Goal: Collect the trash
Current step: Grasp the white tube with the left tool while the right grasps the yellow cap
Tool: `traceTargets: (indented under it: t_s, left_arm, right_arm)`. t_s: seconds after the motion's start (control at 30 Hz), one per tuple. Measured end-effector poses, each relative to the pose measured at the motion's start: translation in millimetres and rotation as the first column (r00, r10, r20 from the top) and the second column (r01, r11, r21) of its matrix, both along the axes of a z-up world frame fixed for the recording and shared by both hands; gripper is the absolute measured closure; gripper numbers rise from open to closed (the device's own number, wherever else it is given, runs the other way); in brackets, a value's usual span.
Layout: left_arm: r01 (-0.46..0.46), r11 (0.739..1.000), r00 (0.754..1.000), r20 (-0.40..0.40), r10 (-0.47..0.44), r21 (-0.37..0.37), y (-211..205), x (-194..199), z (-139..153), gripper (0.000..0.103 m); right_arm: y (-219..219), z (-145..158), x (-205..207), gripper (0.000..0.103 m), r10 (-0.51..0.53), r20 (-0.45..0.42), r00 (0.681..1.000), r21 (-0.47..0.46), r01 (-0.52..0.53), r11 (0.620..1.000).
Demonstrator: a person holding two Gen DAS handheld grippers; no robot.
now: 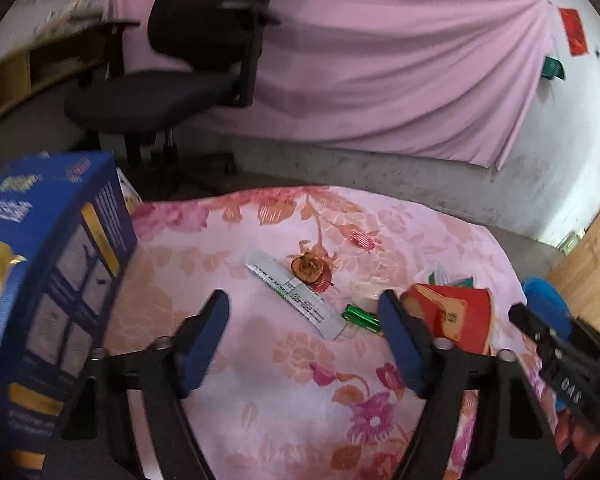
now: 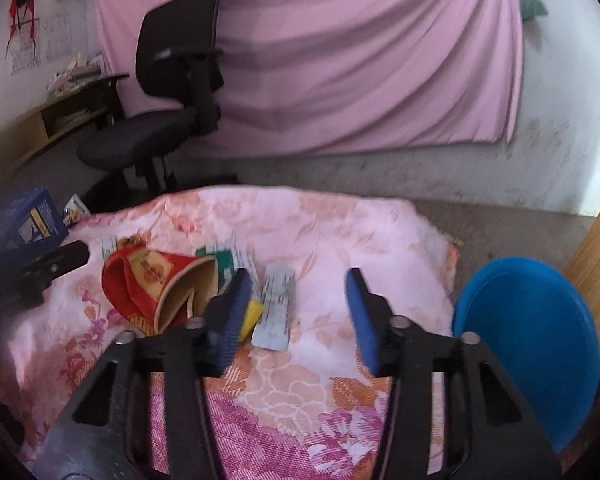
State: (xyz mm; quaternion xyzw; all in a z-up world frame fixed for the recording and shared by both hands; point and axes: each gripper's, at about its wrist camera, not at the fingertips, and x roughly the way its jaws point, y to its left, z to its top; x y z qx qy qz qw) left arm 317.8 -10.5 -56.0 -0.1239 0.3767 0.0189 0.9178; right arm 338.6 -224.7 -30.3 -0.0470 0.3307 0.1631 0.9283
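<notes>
Nearest the left wrist camera, the left tongs (image 1: 304,312) stand partly open with nothing between the blue pads, hovering over a tabletop (image 1: 260,400) covered in a pink floral cloth. Hard against their left side rises a tall blue carton (image 1: 56,280), crowding that flank. Just beyond the pads lies the trash: a flattened white tube (image 1: 296,296) lying diagonally, a small brown dried peel (image 1: 309,266) touching its upper edge, and a green wrapper (image 1: 360,316) at its lower end. Beside the right pad lies a crushed red paper cup (image 1: 452,316) on its side, its open mouth showing nothing clear inside; green and white scraps (image 1: 448,278) peek out behind it.

In the right wrist view, the right tongs (image 2: 300,312) are likewise partly open and hold nothing. A yellow scrap (image 2: 252,318) and a pale blister strip (image 2: 275,312) lie just past the left pad, which partly hides the yellow scrap. To the right, at the tabletop's edge, stands a blue bin (image 2: 528,344); its contents cannot be made out.

Farther off stand a black office chair (image 1: 188,64), a concrete floor (image 1: 380,176) and a pink draped sheet (image 1: 380,60) on the wall.
</notes>
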Motion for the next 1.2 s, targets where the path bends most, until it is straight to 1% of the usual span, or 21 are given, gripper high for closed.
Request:
traceTargets:
  t_s: [0.07,0.17,0.23,0.33,0.4,0.43,0.47,0.5,0.6,0.63,0.67,0.8,0.83,0.87,1.0,1.07,1.2]
  left_arm:
    - [-0.005,1.0,0.999,-0.032,0.004,-0.022,3,8,-5,0.048]
    - [-0.018,0.999,0.997,-0.073,0.015,-0.036,6,17,-13,0.055]
    - [-0.016,1.0,0.996,-0.083,0.014,-0.021,4,21,-13,0.056]
    - [0.012,0.999,0.993,-0.116,-0.009,0.033,-5,27,-16,0.056]
    - [0.03,0.998,0.992,-0.123,-0.023,0.059,-11,29,-17,0.066]
    - [0.041,0.997,0.991,-0.127,-0.032,0.065,-13,29,-17,0.077]
    - [0.045,0.997,0.99,-0.135,-0.036,0.069,-14,30,-19,0.081]
    - [0.048,0.997,0.99,-0.137,-0.039,0.066,-14,31,-20,0.082]
    - [0.053,0.998,0.99,-0.133,-0.047,0.044,-13,30,-22,0.09]
    - [0.051,0.998,0.99,-0.131,-0.046,0.037,-11,30,-22,0.094]
    - [0.051,0.998,0.99,-0.131,-0.048,0.027,-10,29,-23,0.095]
    - [0.059,0.998,0.991,-0.122,-0.058,0.005,-8,26,-21,0.1]
    - [0.06,0.998,0.991,-0.121,-0.059,0.003,-9,23,-19,0.1]
    - [0.061,0.998,0.991,-0.117,-0.061,-0.001,-9,20,-18,0.101]
    - [0.058,0.998,0.994,-0.091,-0.059,-0.02,-8,6,-12,0.102]
    - [0.056,0.998,0.996,-0.067,-0.058,-0.017,-8,-2,-7,0.103]
    - [0.058,0.998,0.998,0.037,-0.059,0.01,-12,-27,10,0.103]
  right_arm:
    - [5,-4,5,0.035,0.015,-0.036,0.999,-0.016,-0.016,1.0]
    - [12,-7,5,0.036,0.059,-0.055,0.997,-0.025,-0.06,0.998]
    - [17,-9,5,0.036,0.084,-0.066,0.994,-0.04,-0.087,0.995]
    - [26,-14,7,0.037,0.114,-0.097,0.989,-0.068,-0.121,0.99]
    - [30,-18,9,0.037,0.128,-0.125,0.984,-0.08,-0.138,0.987]
    - [31,-19,11,0.037,0.129,-0.136,0.982,-0.084,-0.141,0.986]
    - [31,-21,12,0.037,0.13,-0.151,0.98,-0.085,-0.144,0.986]
    - [31,-23,14,0.037,0.131,-0.16,0.978,-0.085,-0.145,0.986]
    - [29,-23,13,0.039,0.132,-0.168,0.977,-0.073,-0.146,0.987]
    - [28,-23,13,0.041,0.132,-0.169,0.977,-0.071,-0.146,0.987]
    - [28,-23,14,0.044,0.135,-0.172,0.976,-0.068,-0.148,0.987]
    - [32,-26,16,0.049,0.155,-0.203,0.967,-0.065,-0.171,0.983]
    - [33,-27,17,0.054,0.161,-0.211,0.964,-0.066,-0.178,0.982]
    - [35,-28,18,0.062,0.167,-0.217,0.962,-0.065,-0.185,0.981]
    - [35,-27,17,0.062,0.182,-0.217,0.959,-0.053,-0.198,0.979]
    - [34,-24,15,0.062,0.181,-0.199,0.963,-0.051,-0.195,0.979]
    - [29,-16,5,0.062,0.184,-0.152,0.971,-0.03,-0.191,0.981]
